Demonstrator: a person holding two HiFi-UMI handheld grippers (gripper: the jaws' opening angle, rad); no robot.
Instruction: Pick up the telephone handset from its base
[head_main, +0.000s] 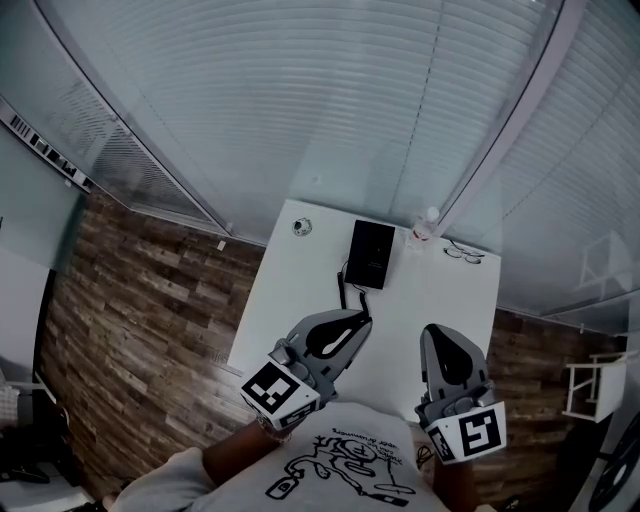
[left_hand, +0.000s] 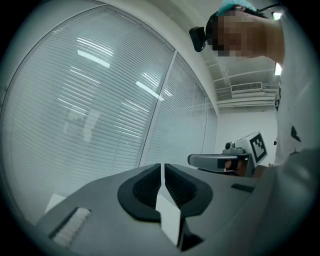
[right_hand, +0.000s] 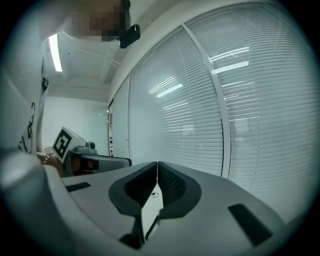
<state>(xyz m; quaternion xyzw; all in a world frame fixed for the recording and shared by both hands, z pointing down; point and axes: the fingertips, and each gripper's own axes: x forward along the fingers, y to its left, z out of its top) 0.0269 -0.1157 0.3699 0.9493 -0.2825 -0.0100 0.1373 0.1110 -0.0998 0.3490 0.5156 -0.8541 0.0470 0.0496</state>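
The left tongs (head_main: 352, 320) and right tongs (head_main: 436, 333) are held shut, empty, short of the black rectangular telephone (head_main: 371, 253) on the white desk (head_main: 290, 290). Approach is judged pending; opening is required.

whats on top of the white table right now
On the white table are a black telephone, a small round object, a bottle and glasses. Its near end is covered by the left gripper, the right gripper and the person's shirt.

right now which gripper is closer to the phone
The left gripper: in the head view its tip sits just short of the black telephone, while the right gripper is further off, to the right.
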